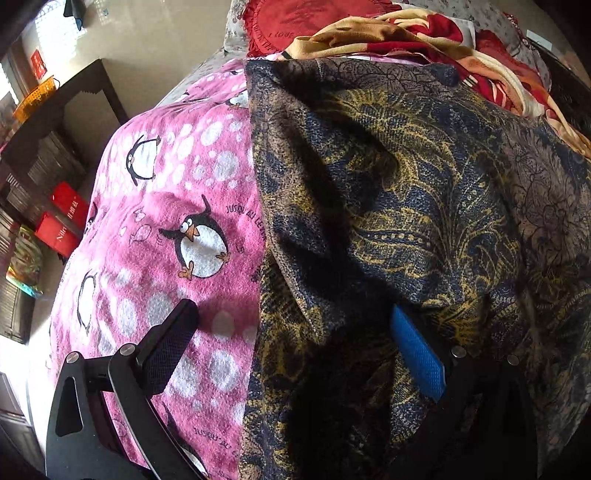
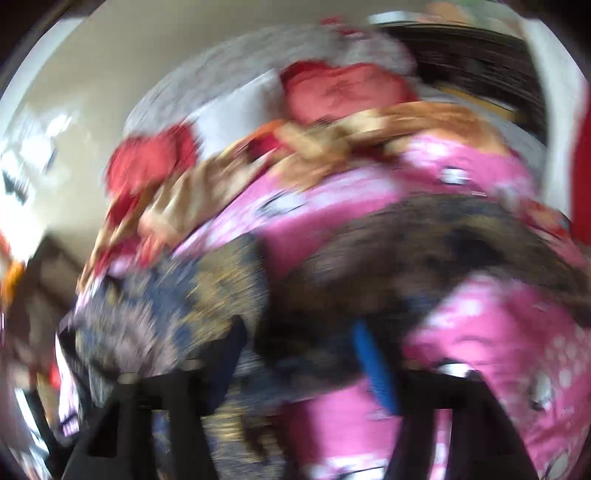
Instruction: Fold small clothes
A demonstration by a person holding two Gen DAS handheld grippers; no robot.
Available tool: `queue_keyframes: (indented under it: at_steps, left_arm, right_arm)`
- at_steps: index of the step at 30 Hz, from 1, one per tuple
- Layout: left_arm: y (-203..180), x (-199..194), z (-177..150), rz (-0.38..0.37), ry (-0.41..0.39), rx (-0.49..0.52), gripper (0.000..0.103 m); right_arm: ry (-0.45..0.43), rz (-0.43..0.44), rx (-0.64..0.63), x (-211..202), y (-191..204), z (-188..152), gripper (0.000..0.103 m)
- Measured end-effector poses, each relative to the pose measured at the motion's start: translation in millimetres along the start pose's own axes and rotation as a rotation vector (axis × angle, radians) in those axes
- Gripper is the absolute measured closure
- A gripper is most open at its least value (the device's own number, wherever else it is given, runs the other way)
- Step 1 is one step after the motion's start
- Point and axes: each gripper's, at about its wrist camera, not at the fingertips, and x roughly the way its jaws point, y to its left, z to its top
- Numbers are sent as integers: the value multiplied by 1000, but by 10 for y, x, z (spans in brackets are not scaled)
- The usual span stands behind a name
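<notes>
A dark blue and gold patterned garment lies rumpled on a pink penguin-print blanket. My left gripper stands open and wide at the garment's near left edge. Its black finger hangs over the bare pink blanket, and its blue pad is partly tucked under a fold of the cloth. The right wrist view is heavily blurred. There the garment spreads across the pink blanket. My right gripper hovers over it with a gap between its black finger and blue pad.
At the back of the bed are a tan and red blanket and a red cushion. Left of the bed stand a dark shelf unit, red boxes and an orange basket. The bed's left edge drops to a pale floor.
</notes>
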Motion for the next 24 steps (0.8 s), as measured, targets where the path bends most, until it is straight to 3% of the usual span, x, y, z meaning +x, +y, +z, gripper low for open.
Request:
queue_keyframes:
  at_steps: [5, 13, 24]
  left_arm:
    - [16, 24, -15, -5, -11, -5, 0]
    - [17, 44, -22, 2, -16, -8, 0]
    - [-44, 64, -30, 15, -31, -13, 0]
  right_arm:
    - [23, -85, 234, -74, -837, 17, 40]
    - [-48, -164, 456, -267, -1657, -113, 40]
    - [-188, -18, 734, -205, -2155, -87, 40]
